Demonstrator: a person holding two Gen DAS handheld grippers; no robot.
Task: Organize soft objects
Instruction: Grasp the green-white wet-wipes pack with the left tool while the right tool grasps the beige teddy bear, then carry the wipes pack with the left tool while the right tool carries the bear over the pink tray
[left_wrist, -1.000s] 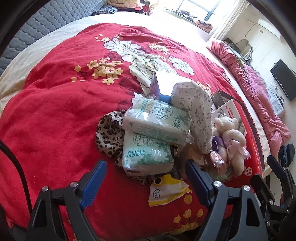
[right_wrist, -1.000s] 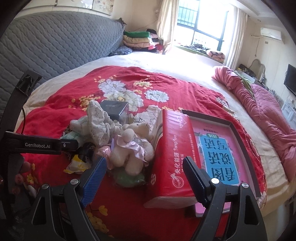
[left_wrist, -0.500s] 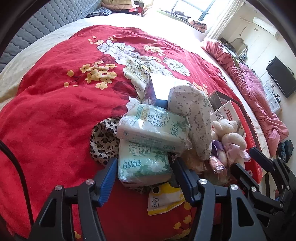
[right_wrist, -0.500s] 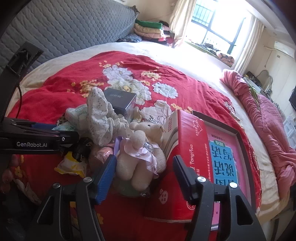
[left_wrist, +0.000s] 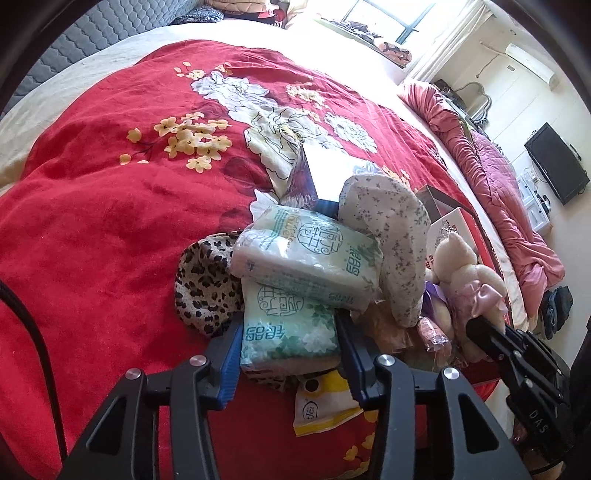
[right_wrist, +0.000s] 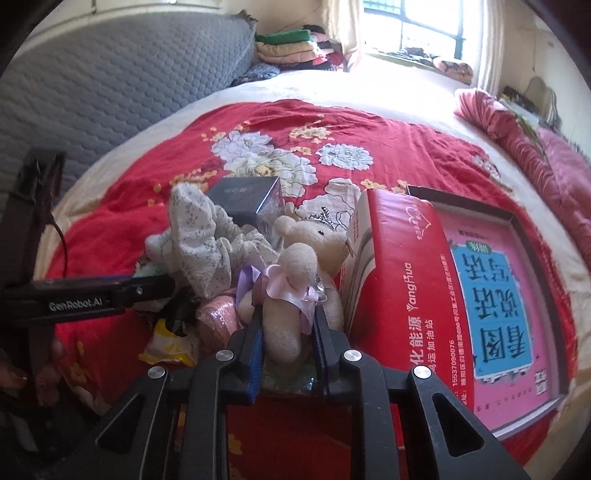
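A pile of soft things lies on the red floral quilt (left_wrist: 92, 221). My left gripper (left_wrist: 290, 345) is shut on the lower green tissue pack (left_wrist: 288, 328). A second tissue pack (left_wrist: 306, 254) lies on top of it. Beside them are a leopard-print cloth (left_wrist: 203, 280) and a flowered grey cloth (left_wrist: 395, 236). My right gripper (right_wrist: 288, 332) is shut on the leg of a cream teddy bear (right_wrist: 295, 273) with a pink ribbon; the bear also shows in the left wrist view (left_wrist: 465, 273).
A red carton (right_wrist: 406, 280) stands right of the bear, with a pink book in a dark tray (right_wrist: 498, 295) beyond. A dark box (right_wrist: 247, 199) sits behind the pile. A yellow wrapper (left_wrist: 325, 398) and a pink packet (right_wrist: 218, 321) lie in front. A rolled pink blanket (left_wrist: 498, 192) lies far right.
Both grippers moved forward into the pile and closed: the left around the lower tissue pack, the right around the teddy bear's leg.
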